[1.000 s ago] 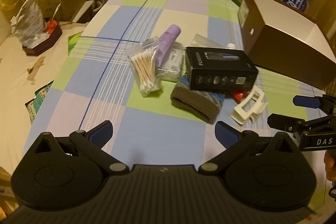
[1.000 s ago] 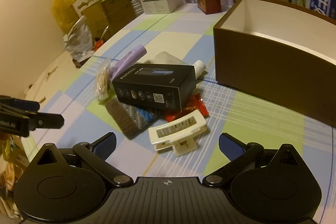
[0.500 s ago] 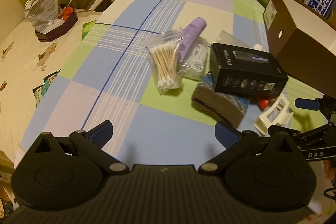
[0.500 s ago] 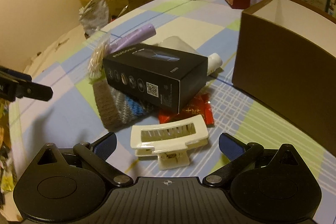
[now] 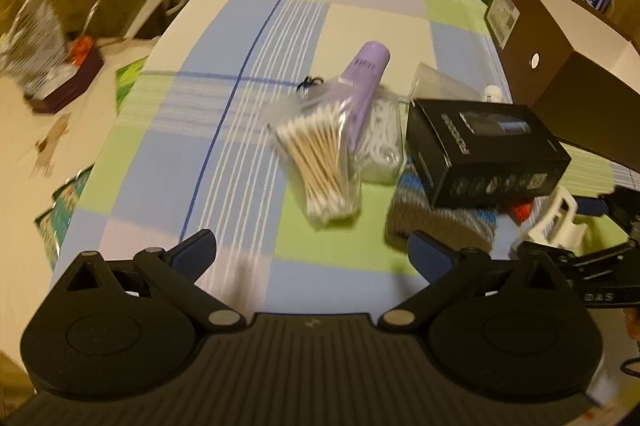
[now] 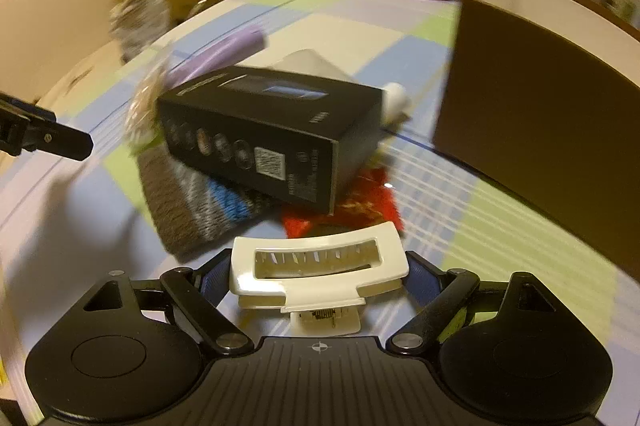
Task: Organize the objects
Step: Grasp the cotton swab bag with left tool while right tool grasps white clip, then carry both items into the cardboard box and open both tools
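checked tablecloth (image 5: 224, 162), swab bag (image 5: 320, 162), sock (image 5: 436, 222)

Dim amber light, motion blur, fisheye-warped edges

Little lettering reads clearly. The right gripper (image 5: 592, 226), seen at the right edge of the left wrist view, carries white letters "DAS" on its black body. The black box (image 6: 268, 142) at the middle of the table shows a square QR code on its near side, beside a row of round icons; its brand lettering is too blurred to read. The far boxes' print is illegible.
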Demonstrator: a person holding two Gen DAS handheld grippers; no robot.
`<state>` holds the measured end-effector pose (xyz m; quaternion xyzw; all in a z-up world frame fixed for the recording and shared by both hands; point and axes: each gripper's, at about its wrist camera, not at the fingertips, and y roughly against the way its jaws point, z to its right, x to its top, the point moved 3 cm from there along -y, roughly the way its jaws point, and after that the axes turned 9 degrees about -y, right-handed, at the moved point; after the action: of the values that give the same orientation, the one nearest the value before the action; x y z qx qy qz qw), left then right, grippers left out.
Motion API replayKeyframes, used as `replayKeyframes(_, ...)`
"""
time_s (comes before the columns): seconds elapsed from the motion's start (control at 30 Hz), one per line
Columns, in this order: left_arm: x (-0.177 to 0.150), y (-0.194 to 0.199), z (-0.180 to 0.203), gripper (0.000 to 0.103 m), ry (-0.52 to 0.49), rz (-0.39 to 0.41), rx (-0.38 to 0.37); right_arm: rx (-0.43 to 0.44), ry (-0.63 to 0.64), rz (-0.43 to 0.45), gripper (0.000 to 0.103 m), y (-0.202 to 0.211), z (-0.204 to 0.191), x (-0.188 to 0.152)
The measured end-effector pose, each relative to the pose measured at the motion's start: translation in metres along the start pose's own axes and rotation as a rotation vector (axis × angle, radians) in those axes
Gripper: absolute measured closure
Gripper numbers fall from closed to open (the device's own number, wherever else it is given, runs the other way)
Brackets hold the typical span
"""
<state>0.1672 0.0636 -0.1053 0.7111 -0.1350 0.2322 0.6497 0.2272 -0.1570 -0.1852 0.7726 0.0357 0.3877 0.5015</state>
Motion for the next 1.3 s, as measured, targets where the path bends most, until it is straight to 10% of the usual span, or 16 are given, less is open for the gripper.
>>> replayKeyframes(0.47, 0.041, -0.054, -0.031, 0.032, -0.041, 0.051, -0.163, -0.223, -0.432, 0.123, 0.018, 0.058, 0.019, -0.004)
replayKeyframes(0.77, 0.035, -0.056, -0.043, 0.078, -0.029, 0.052, -0.272, -0.293, -0.514, 0.165, 0.018, 0.09, 0.016, -0.019)
replayKeyframes(1.3, 0.061, 0.036, 0.006, 0.081, -0.068, 0.157, -0.219, -0.179, -0.395, 0.279, 0.018, 0.137, 0.055, 0.021)
